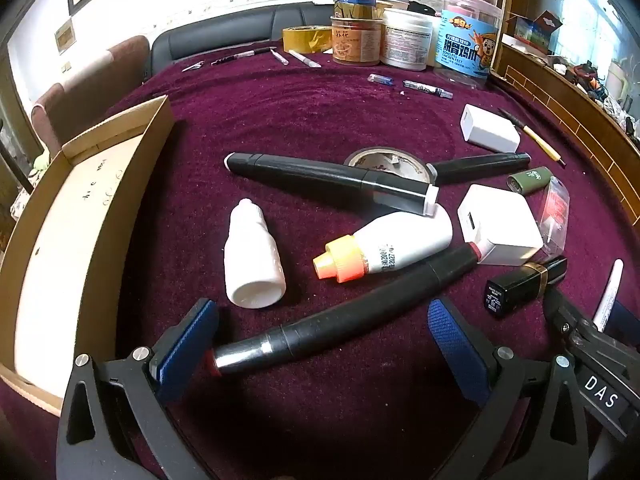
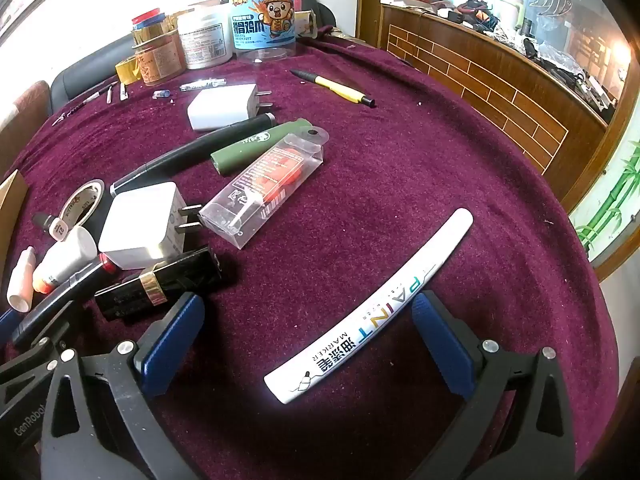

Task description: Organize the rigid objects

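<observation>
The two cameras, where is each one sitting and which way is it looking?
Left wrist view: sits on the left gripper, looking forward and down over the table at a long black pen lying between its open blue fingers, with a cardboard box to the left.
Right wrist view: sits on the right gripper, looking forward and down at a white paint marker between its open fingers.
Both views share: the purple cloth, the black lipstick and the white charger; each also glimpses the other gripper.
</observation>
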{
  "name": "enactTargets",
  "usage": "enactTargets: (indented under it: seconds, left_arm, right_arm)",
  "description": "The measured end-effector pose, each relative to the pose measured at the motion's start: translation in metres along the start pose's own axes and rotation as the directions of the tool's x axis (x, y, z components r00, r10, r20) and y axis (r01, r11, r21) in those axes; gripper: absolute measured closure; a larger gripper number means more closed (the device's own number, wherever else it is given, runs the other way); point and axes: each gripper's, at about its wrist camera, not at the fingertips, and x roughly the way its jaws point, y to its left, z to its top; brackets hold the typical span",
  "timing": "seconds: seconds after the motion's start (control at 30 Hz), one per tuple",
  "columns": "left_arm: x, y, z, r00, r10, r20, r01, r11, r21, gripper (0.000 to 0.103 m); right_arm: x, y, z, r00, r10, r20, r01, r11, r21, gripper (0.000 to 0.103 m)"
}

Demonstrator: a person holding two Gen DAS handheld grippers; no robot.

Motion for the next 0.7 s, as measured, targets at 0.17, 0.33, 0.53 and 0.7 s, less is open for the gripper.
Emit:
enactTargets:
  seconds: [0.17, 0.33, 0.53, 0.7]
  left_arm:
    - [-0.0005, 0.0021, 0.0014, 1.000, -0.009, 0.000, 0.009, 1.000, -0.004, 0.001]
    - [0.0004, 0.0005, 0.0001, 1.000, -0.004, -0.001, 0.004, 1.000, 0.000, 0.001]
    - [0.0001, 0.0006, 0.0001, 1.000, -0.005, 0.000, 0.005, 1.000, -0.002, 0.001]
    - [0.0000, 0.0008, 0.0001, 1.000, -0.006, 0.000, 0.006, 1.000, -0.002, 0.001]
  right_arm:
    - [0.0000, 0.0001, -0.0001, 1.000, 0.001, 0.000, -0.001, 1.000, 0.001, 0.000]
    - [0.0000, 0.0001, 0.0000, 1.000, 0.001, -0.001, -0.001, 1.000, 0.000, 0.000]
    - [0.0001, -0.0001, 0.0001, 1.000, 0.001, -0.002, -0.001, 1.000, 0.000, 0.000]
    - [0.0000, -0.0002, 0.0001, 1.000, 0.001, -0.001, -0.001, 1.000, 0.001, 0.000]
